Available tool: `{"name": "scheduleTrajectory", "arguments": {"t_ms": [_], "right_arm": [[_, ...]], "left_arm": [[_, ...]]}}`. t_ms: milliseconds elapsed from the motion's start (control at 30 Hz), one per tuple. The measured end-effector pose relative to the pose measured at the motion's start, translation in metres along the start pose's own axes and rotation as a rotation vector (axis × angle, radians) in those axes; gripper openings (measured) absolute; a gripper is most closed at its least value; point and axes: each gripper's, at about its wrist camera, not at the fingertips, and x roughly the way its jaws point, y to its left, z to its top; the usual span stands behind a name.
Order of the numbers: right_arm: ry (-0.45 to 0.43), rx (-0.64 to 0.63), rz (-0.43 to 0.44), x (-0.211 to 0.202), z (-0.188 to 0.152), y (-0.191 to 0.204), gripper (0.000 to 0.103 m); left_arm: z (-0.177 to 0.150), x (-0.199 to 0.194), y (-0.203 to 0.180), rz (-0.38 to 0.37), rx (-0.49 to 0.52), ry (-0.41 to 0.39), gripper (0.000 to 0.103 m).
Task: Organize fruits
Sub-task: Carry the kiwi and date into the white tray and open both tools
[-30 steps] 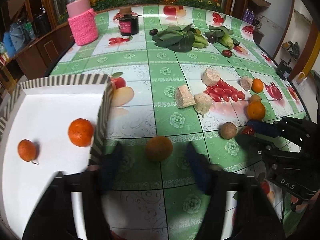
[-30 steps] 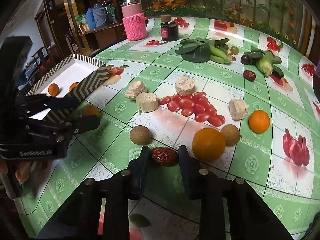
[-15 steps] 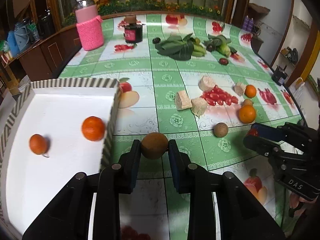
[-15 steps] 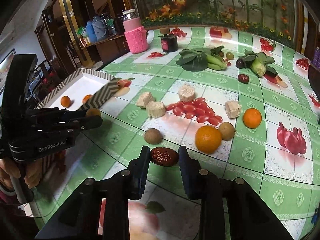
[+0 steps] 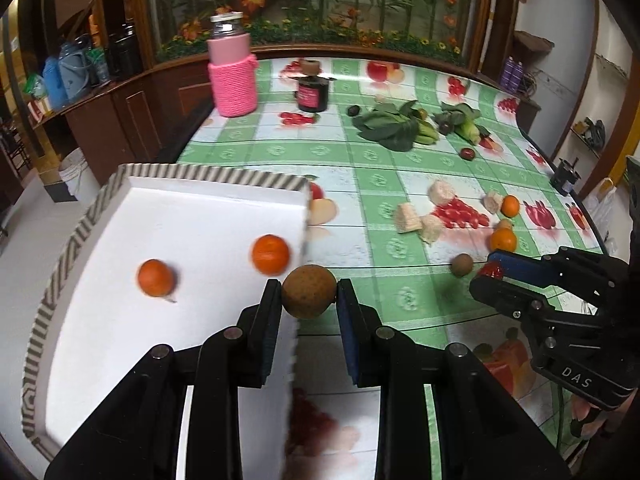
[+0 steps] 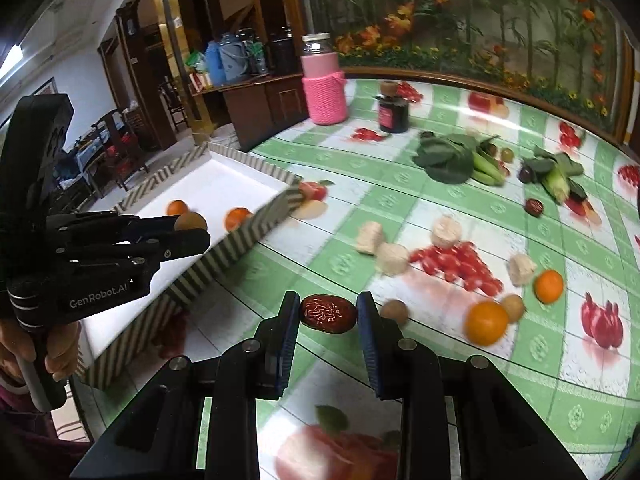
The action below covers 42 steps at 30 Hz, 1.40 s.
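mid-carry, both loaded: left gripper [image 5: 309,294] clamped on brown round fruit [image 5: 309,291], held above near wall of white tray [image 5: 224,208] w/ two oranges [image 5: 270,254] inside; right gripper [image 6: 328,314] clamped on red date [image 6: 328,313] above tablecloth [image 6: 360,200]. next probably called for moving fruit over tray floor, lowering, then parting fingers; date after.

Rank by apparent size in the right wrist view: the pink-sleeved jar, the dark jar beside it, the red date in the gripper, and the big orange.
1. pink-sleeved jar
2. dark jar
3. red date and big orange: these look about alike, and the date, held in the right gripper, is nearer the camera, so no ranking.
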Motion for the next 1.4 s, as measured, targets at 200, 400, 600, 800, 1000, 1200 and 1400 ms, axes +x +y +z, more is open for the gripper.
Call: {"name": "scheduleTrajectory", "arguments": {"t_ms": [200, 400, 600, 800, 1000, 1200, 1400], "right_arm": [[0.001, -0.042, 0.017, 0.01, 0.011, 0.022, 0.03], [0.014, -0.092, 0.03, 0.022, 0.021, 0.044, 0.03], [0.023, -0.129, 0.042, 0.032, 0.032, 0.062, 0.03], [0.033, -0.171, 0.053, 0.041, 0.041, 0.08, 0.03], [0.041, -0.209, 0.069, 0.053, 0.049, 0.098, 0.03], [0.061, -0.242, 0.095, 0.066, 0.054, 0.113, 0.03], [0.077, -0.263, 0.111, 0.077, 0.057, 0.122, 0.03]], "left_arm": [[-0.008, -0.007, 0.03, 0.047, -0.04, -0.003, 0.025], [-0.015, -0.008, 0.063, 0.087, -0.097, 0.006, 0.025], [-0.022, -0.009, 0.08, 0.107, -0.121, 0.011, 0.025], [-0.028, -0.005, 0.095, 0.124, -0.144, 0.021, 0.025], [-0.033, -0.003, 0.109, 0.147, -0.159, 0.034, 0.025], [-0.037, 0.002, 0.117, 0.162, -0.174, 0.049, 0.025], [-0.036, 0.007, 0.122, 0.174, -0.178, 0.059, 0.025]]}}
